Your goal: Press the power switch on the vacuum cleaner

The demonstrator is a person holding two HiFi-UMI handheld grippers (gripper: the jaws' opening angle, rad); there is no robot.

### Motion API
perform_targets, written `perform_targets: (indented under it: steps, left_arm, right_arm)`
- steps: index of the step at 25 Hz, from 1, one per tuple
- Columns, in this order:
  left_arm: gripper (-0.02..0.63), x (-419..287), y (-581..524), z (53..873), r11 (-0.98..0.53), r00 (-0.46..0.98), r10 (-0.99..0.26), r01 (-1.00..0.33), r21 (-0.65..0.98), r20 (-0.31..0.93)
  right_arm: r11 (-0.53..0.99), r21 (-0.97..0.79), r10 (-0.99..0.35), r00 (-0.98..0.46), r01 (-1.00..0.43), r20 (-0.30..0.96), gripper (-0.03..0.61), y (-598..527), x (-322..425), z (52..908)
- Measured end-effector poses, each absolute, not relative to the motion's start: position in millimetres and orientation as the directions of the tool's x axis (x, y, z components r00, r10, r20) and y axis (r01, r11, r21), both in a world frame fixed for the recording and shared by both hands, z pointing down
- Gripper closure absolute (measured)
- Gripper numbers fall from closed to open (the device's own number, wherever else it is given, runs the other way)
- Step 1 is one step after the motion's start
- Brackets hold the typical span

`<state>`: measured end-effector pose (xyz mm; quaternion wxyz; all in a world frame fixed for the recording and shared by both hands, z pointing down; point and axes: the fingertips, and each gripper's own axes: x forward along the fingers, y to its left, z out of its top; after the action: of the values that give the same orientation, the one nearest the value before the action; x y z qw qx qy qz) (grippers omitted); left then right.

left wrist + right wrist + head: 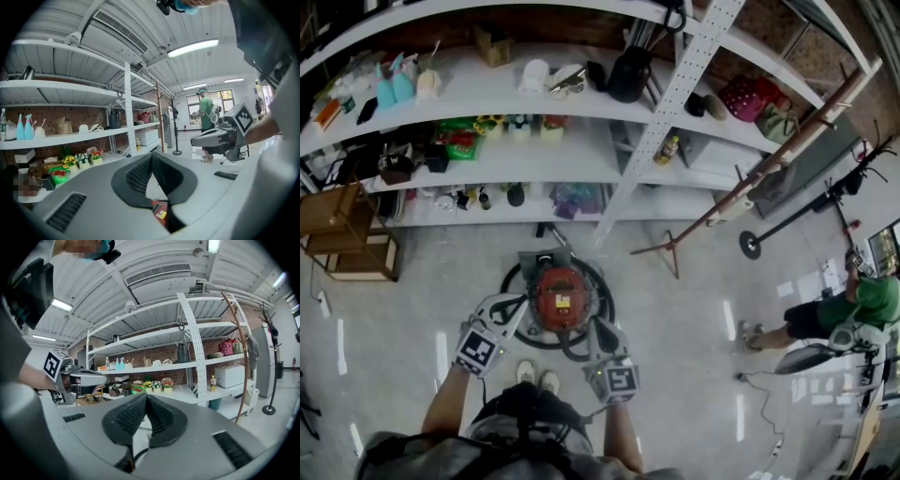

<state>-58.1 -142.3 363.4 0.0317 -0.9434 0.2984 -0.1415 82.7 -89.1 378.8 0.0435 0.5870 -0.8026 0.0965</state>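
Observation:
The red vacuum cleaner [559, 295] stands on the floor in front of the person's feet, ringed by its black hose [574, 352]. My left gripper [512, 305] hovers at its left side and my right gripper [602, 328] at its right near side, both close above it. In the left gripper view the shut jaws meet at the tip [151, 155], and the red body with a yellow label [160, 213] shows through the gap below them. The right gripper's jaws [146, 397] also meet, holding nothing, with a bit of black hose [140, 453] beneath.
White shelves [581, 103] full of bottles, flowers and bags stand just beyond the vacuum. A wooden coat stand [675, 251] leans at the right and wooden crates [347, 234] sit at the left. A person in green [862, 305] is at the far right.

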Motion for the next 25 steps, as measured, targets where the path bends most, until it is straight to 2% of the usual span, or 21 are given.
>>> perform_targets:
  steps: [25]
  left_arm:
    - [0.607, -101.1, -129.8, 318.6, -0.747, 0.724, -0.665, -0.636, -0.195, 0.186]
  right_arm:
    - [0.286, -0.082, -0.948, -0.294, -0.955, 0.121, 0.568, -66.3, 84.9, 336.1]
